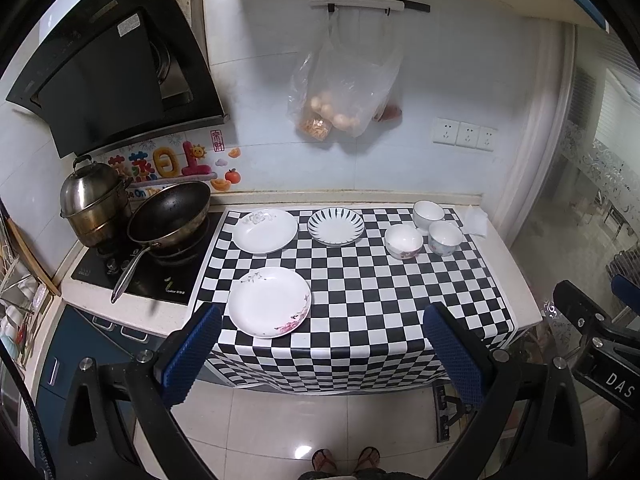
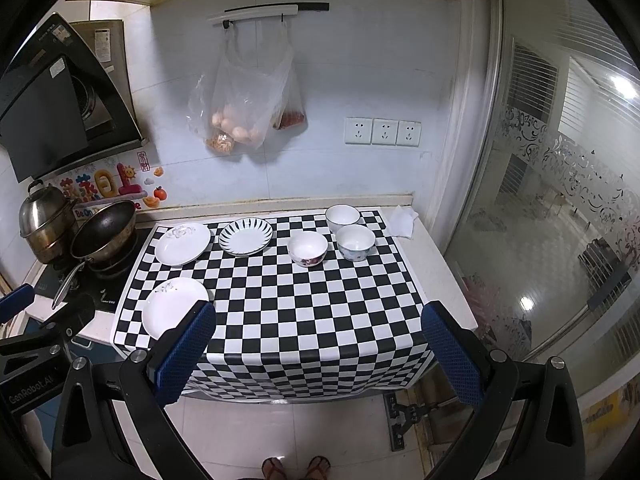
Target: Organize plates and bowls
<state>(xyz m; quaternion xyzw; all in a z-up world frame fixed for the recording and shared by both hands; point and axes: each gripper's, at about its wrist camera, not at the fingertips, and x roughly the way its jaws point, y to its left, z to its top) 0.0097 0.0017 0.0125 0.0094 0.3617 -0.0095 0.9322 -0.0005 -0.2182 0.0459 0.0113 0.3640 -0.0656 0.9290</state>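
Though near the plates (image 1: pixel 269 302), both tongs (image 1: pixel 320 344) (image 2: pixel 318 346) wide, empty.

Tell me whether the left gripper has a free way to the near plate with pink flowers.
Probably yes: the left gripper is open and empty, the plate lies alone near the counter's front edge, nothing between.

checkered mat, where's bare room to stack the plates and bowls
The widest bare patch is the front right of the checkered mat, in front of the three bowls and right of the pink-flowered plate. The back row is crowded: grey-flowered plate, striped plate, then the bowls close together.
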